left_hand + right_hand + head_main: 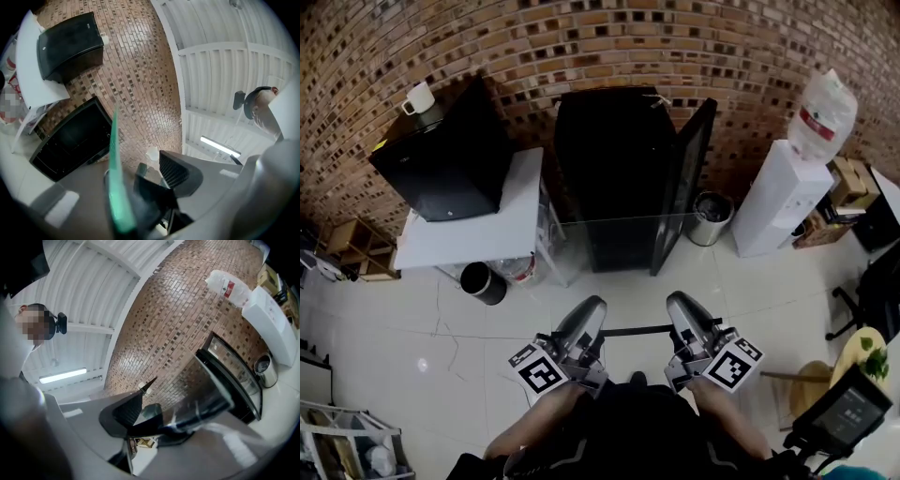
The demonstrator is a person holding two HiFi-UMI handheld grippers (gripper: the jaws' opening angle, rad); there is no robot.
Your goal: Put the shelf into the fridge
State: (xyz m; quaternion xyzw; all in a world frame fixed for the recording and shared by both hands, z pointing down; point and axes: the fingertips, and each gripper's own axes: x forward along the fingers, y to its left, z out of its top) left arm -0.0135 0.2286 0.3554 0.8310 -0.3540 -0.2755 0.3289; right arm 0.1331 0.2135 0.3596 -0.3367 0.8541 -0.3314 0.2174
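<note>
Closest to me are my two claws, the left claw [594,330] and the right claw [679,330], each pinching a near corner of the shelf [637,330]. The shelf is a clear glass pane held roughly flat between them and reaching out toward the fridge [614,178]. The left gripper view shows the glass edge-on as a green strip [114,154] running up from between the jaws of that claw [136,183], with the ribbed pad [173,171] on its right. In the right gripper view the pane [211,404] lies between the jaws of the other claw [159,423], and I judge both grips to be closed on it. The fridge stands ahead against the brick wall with its door [686,178] swung open to the right. The pane's far edge shows in front of the fridge's open front, so I take the shelf to be outside the cabinet. This reads as the carry-and-approach step, with insertion not yet begun. Next I need to step in and keep the glass level and square to the opening. I should hold its right side clear of the door and the table [478,234] on the left. The inside is too dark to show any rails, so I must find the ledges before sliding the pane home.
</note>
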